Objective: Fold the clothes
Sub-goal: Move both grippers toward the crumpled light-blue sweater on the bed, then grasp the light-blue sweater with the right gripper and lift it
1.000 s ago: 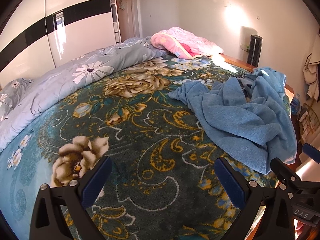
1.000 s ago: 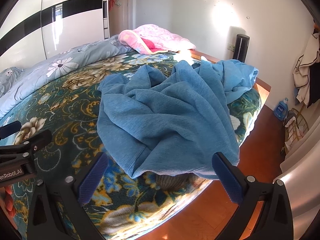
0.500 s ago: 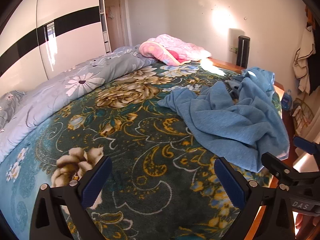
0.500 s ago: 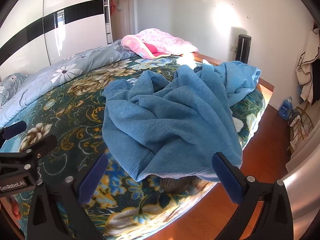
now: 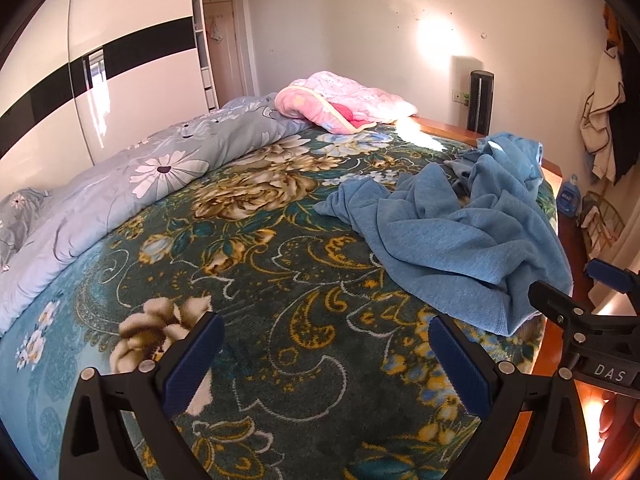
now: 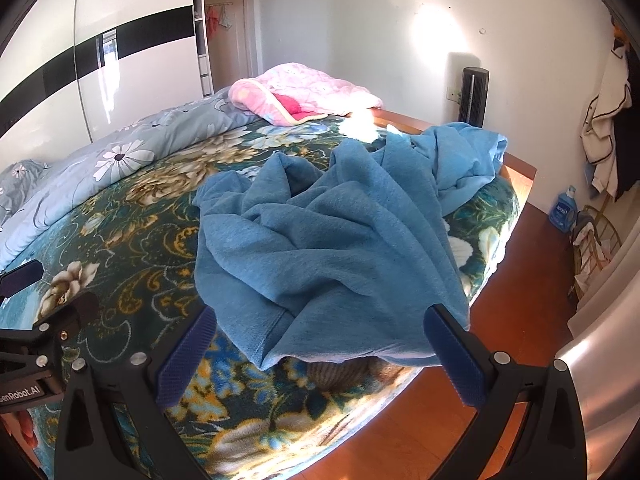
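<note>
Left gripper: black two-finger claw with blue ribbed pads (image 5: pixel 324 364), jaws spread wide, nothing between them; it hangs over bare blanket, apart from the garment.
Right gripper: matching black claw with blue pads (image 6: pixel 320 354), jaws likewise spread wide and holding nothing; the garment's near hem lies between the fingers, contact not discernible.
Gripper positions: the two stand side by side at the near edge of the bed; each shows at the margin of the other's view.
Bed covering: dark green plush blanket with gold scrolls and cream flowers (image 5: pixel 248 280), spread across the bed.
Garment: crumpled blue knit sweatshirt (image 6: pixel 332 240), unfolded, heaped on the blanket at the bed's right side. Its hem reaches the near edge and part overhangs the right edge. One limb, likely a sleeve, trails leftward across the blanket.
Item under hem: grey ribbed fabric (image 6: pixel 340 372) shows beneath the garment's near hem; kind not determinable.
Floor: red-brown boards (image 6: pixel 516 300) to the right of the bed.
Left of bed: pale grey-blue quilt with white daisies (image 5: pixel 132 184), bunched along the far left edge.
Far end: pink quilted blanket (image 5: pixel 344 104), folded loosely at the bed's far end.
Far wall: tall black tower appliance (image 5: pixel 480 102) stands against it.
Right corner: blue liquid bottle (image 6: pixel 563 205) on the floor; cream and dark clothes (image 6: pixel 604 128) hang above.
</note>
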`<state>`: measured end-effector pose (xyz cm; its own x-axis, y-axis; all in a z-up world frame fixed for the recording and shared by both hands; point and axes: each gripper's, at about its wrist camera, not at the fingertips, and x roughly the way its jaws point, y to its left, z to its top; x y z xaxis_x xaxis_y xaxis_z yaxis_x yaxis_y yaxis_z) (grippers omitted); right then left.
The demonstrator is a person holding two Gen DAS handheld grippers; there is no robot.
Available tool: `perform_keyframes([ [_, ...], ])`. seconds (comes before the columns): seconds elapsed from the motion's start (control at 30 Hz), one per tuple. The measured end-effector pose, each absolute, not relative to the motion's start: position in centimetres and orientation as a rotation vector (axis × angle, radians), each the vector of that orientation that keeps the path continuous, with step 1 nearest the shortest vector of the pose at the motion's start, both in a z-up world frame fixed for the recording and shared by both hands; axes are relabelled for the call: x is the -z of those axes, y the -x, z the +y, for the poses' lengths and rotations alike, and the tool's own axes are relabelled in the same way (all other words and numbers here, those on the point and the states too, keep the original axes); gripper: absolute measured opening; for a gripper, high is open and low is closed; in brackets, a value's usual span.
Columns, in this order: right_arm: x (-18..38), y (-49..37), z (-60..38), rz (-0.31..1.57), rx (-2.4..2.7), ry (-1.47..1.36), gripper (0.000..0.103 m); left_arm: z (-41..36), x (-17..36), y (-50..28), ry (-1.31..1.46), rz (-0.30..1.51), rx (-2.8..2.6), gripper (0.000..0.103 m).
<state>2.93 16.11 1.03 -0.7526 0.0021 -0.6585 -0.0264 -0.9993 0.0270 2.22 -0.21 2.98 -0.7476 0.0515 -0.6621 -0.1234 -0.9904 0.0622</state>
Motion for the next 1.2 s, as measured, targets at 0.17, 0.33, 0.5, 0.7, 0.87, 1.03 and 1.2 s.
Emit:
perform_keyframes([
  [0.17, -1.3, -3.2, 16.0, 0.038, -2.932, 1.09, 0.103, -0.6, -3.2, -2.7, 1.082, 0.161, -2.847, 0.103],
  [0.33, -1.2, -2.9, 16.4, -0.004, -2.92, 1.116, 0.103, -2.2, -3.5, -3.0, 1.092, 0.13, -2.894, 0.103],
  [0.5, -1.3, -2.0, 18.4, -0.011, -2.942, 1.136, 0.103, -4.4, -3.6, -3.2, 1.083, 0.123, -2.964, 0.103],
  [0.7, -1.5, 0.6, 19.6, 0.016, -2.952, 1.144, 0.103, -7.2, -3.4, -2.9, 1.093, 0.078, -3.006, 0.103],
  [0.87, -0.9, 3.2, 19.6, -0.028, -2.942, 1.182, 0.091, -8.8, -3.2, -3.3, 1.1, 0.07, -3.018, 0.103],
  [1.03, 0.1, 6.5, 20.6, 0.036, -2.886, 1.284, 0.072, -10.4, -3.3, -4.1, 1.095, 0.069, -3.032, 0.103],
  [1.2, 0.7, 8.0, 20.4, 0.04, -2.839, 1.384, 0.049, -12.3, -3.3, -5.3, 1.106, 0.075, -3.055, 0.103],
])
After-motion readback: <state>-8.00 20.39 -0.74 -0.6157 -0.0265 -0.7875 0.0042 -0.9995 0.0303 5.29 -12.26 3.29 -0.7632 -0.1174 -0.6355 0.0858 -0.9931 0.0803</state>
